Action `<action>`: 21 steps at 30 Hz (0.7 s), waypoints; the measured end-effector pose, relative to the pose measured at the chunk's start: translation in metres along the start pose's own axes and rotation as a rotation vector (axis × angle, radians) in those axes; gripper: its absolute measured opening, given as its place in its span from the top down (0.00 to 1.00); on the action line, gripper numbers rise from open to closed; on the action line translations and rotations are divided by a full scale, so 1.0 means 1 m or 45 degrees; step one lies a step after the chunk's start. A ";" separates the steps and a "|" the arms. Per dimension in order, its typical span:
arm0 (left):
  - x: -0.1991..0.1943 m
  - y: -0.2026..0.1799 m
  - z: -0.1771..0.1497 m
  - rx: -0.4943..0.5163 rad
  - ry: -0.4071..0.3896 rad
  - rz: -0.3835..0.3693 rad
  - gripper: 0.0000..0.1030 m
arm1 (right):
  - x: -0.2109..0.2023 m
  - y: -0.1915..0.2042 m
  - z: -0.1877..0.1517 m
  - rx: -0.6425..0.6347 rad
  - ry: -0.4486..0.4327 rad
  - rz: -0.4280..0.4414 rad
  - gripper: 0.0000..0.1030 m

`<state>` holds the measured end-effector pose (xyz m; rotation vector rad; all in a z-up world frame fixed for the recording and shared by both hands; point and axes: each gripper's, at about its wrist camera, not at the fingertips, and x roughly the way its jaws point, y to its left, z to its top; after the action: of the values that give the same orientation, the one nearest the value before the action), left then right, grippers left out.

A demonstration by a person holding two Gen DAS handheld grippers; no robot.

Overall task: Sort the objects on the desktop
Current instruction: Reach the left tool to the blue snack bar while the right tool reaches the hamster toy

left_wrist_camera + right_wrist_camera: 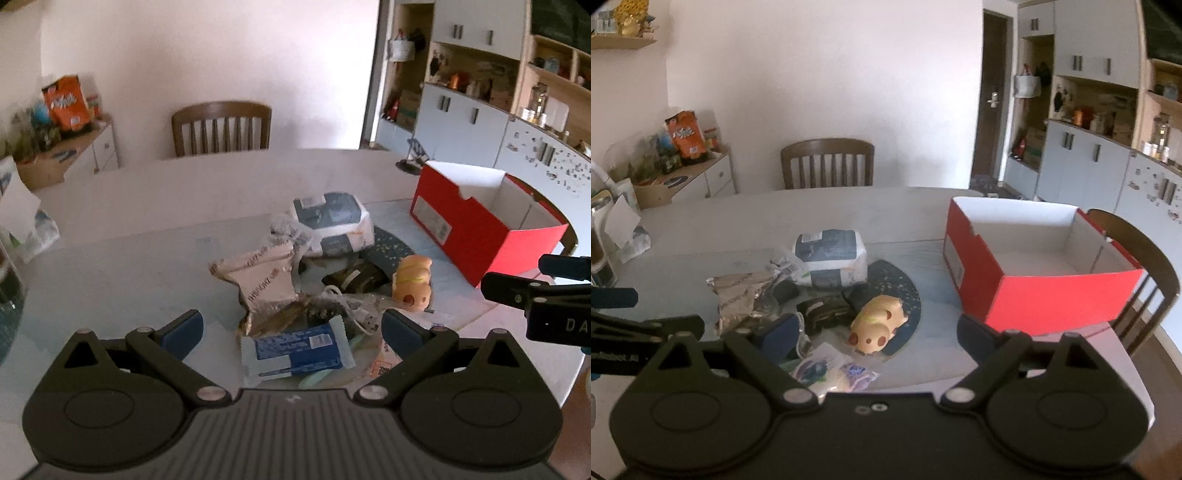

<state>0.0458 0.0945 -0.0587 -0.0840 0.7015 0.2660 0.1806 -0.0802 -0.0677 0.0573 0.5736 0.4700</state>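
Both tongs, left [291,325] and right [875,336], hang spread wide and empty; the light, crinkly snack pack [297,350] between the left's tips probably wants a mid-body pinch.

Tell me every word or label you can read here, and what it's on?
"DA", cut off at the frame edge: on the right tongs.
"nRobot.AI", partly cut off: on the left tongs.
Blue snack wrapper, crumpled foil packet, tissue pack, red box's label: print too blurred to read.

Pale table [701,221], red box [1049,295] on it, dark round mat [908,295] — possibly a coaster — under cluttered packets [299,349]
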 end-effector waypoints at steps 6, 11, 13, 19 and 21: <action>0.035 -0.001 0.000 -0.027 0.078 0.041 0.00 | 0.034 -0.015 0.006 -0.030 0.057 0.047 0.12; 0.059 0.008 -0.005 -0.044 0.165 0.048 0.00 | 0.059 -0.021 0.011 -0.039 0.096 0.068 0.17; 0.066 0.010 -0.007 -0.057 0.198 0.042 0.00 | 0.067 -0.023 0.012 -0.038 0.110 0.070 0.17; 0.075 0.010 -0.012 -0.036 0.220 0.033 0.00 | 0.089 -0.022 0.015 -0.034 0.144 0.055 0.17; 0.076 0.009 -0.013 -0.018 0.214 0.034 0.00 | 0.096 -0.021 0.014 -0.030 0.156 0.048 0.17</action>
<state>0.0909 0.1171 -0.1175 -0.1116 0.8685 0.2922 0.2681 -0.0555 -0.1086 0.0168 0.6883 0.5193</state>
